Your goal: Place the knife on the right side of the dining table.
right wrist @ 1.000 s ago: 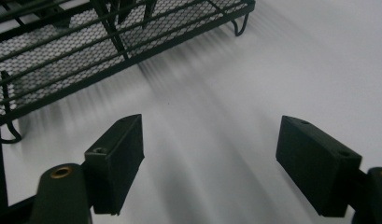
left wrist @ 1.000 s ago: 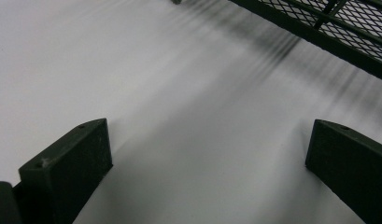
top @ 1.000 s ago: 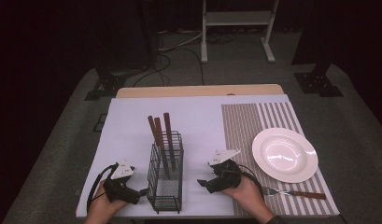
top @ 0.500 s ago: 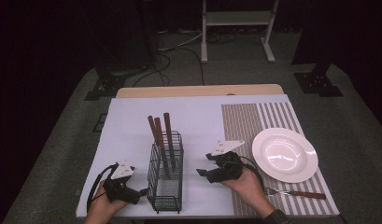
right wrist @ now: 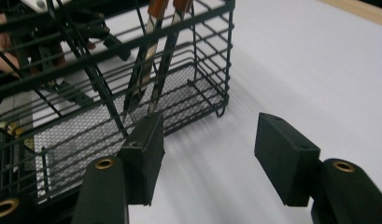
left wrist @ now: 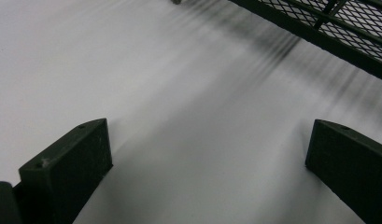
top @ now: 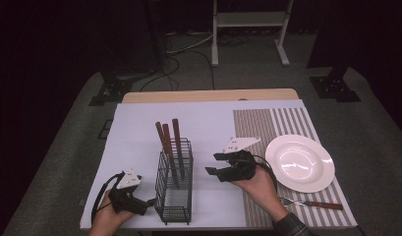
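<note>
1. Basket [top: 175, 184] of black wire stands on the white worktop [top: 139, 132], holding three brown-handled utensils [top: 170, 142] that lean toward 11 o'clock.
2. Right gripper [top: 217, 164] hovers at the basket's 3 o'clock, near but apart, jaws spread wide and holding nothing, pointing at the basket.
3. Left gripper [top: 148, 202] lies at the basket's 9 o'clock, just beside its near corner, jaws wide and holding nothing.
4. Plate [top: 300, 162] rests on a striped mat [top: 267, 125]; a fork [top: 311, 202] lies at its 6 o'clock.

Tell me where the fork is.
In the high view, the fork lies on the striped placemat at the table's near right, just in front of the white plate.
</note>
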### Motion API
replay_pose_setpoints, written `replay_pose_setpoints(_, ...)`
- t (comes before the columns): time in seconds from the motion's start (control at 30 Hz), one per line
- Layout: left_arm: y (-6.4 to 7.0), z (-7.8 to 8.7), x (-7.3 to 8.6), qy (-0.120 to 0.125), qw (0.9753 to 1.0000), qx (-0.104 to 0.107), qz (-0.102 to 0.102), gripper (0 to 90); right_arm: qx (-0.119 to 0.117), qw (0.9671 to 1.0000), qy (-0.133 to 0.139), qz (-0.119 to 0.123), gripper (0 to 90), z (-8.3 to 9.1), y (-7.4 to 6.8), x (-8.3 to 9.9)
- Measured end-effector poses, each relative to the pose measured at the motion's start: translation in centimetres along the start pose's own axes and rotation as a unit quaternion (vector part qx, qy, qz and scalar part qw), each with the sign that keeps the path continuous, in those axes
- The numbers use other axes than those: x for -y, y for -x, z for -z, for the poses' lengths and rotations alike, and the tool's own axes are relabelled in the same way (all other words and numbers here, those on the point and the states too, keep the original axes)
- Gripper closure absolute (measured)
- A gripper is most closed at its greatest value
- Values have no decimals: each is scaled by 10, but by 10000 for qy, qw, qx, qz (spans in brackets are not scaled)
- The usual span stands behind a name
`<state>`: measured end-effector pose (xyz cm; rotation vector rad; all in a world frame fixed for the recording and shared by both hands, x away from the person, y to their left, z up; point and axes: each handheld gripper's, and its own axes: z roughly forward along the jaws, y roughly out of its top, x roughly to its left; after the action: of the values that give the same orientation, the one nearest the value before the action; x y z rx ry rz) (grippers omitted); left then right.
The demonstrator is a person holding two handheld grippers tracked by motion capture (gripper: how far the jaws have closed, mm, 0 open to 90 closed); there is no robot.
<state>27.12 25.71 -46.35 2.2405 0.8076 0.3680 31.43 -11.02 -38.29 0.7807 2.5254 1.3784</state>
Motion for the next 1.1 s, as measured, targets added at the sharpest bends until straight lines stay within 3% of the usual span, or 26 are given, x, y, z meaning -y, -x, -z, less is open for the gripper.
replay_pose_setpoints(0.53, 0, 0, 0, -8, 10000, 3, -2, 0, -74, 9993, 357, 75, 416, 3, 0, -33)
replay_pose_setpoints(1.1, 0, 0, 0, 6, 10000, -4, -6, 0, -218, 9964, 802, 181, 411, -7, -1, -74)
